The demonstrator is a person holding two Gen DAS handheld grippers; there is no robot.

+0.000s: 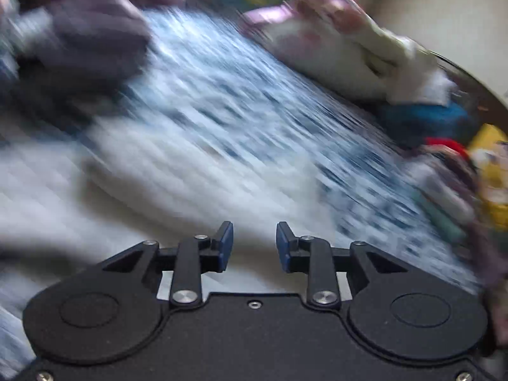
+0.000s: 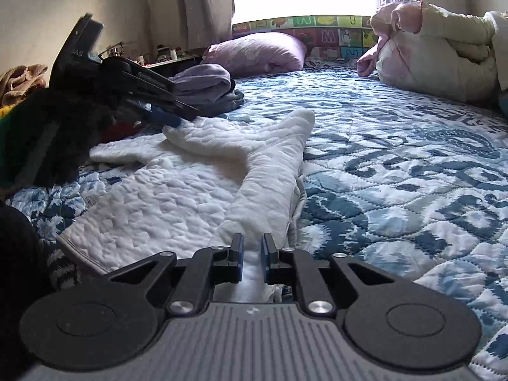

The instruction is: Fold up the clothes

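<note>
One white quilted garment on the bedspread, sleeve running straight ahead from my right gripper clamped on it; my left gripper apart, empty, at the far sleeve

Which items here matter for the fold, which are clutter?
In the job: white garment, right gripper shut on its sleeve, left gripper open.
Lying about: purple pillow, folded lavender clothes, rolled duvet, dark clothes pile.

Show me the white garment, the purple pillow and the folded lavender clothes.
White garment (image 2: 177,197), right wrist view, on its broad quilted body.
Purple pillow (image 2: 257,51), right wrist view, on its top face.
Folded lavender clothes (image 2: 206,79), right wrist view, on the top layer of the stack.
</note>
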